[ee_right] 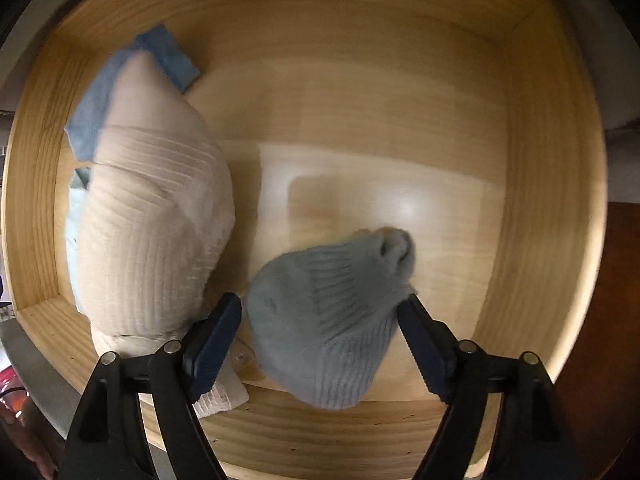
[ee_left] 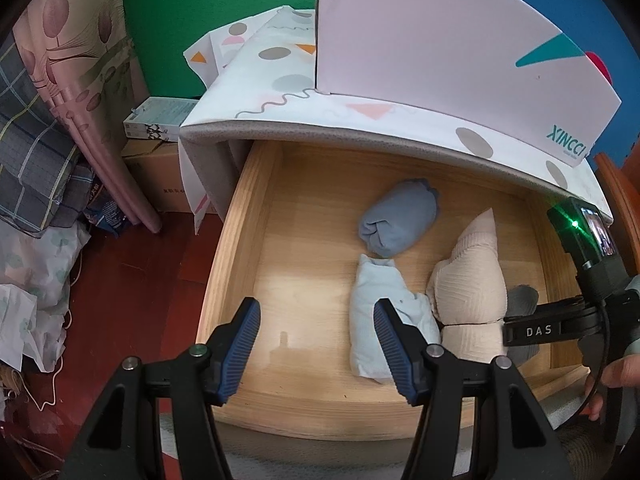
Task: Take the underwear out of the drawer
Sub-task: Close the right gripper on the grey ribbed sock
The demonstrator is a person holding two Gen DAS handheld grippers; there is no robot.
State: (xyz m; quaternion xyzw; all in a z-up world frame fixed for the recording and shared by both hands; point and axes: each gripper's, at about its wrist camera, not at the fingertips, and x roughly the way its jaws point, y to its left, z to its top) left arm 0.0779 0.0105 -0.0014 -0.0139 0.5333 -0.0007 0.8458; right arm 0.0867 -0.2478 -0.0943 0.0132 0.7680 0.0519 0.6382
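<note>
Right claw (ee_right: pixel 320 316) is being held steeply downward inside the drawer (ee_right: pixel 560 184), its jaws spread wide to either side of a grey-blue knit bundle (ee_right: pixel 324 320); the right pad looks to be brushing the fabric, but no squeeze is being shown, so the piece is judged straddled, not gripped. Such a wide spread is probably being kept so the bulky roll fits between the pads. Left claw (ee_left: pixel 316 356) is being held above the drawer's front edge, jaws moderately apart and empty, likely being kept clear of the working side. Underwear is all lying on the drawer floor: a slate-blue roll (ee_left: pixel 398 218) toward the back, a pale-blue folded piece (ee_left: pixel 384 312) in front of it, a cream ribbed bundle (ee_left: pixel 470 276) beside that, touching it. The drawer is being left pulled out from under a patterned cloth-covered top (ee_left: pixel 360 124), giving access from above.
</note>
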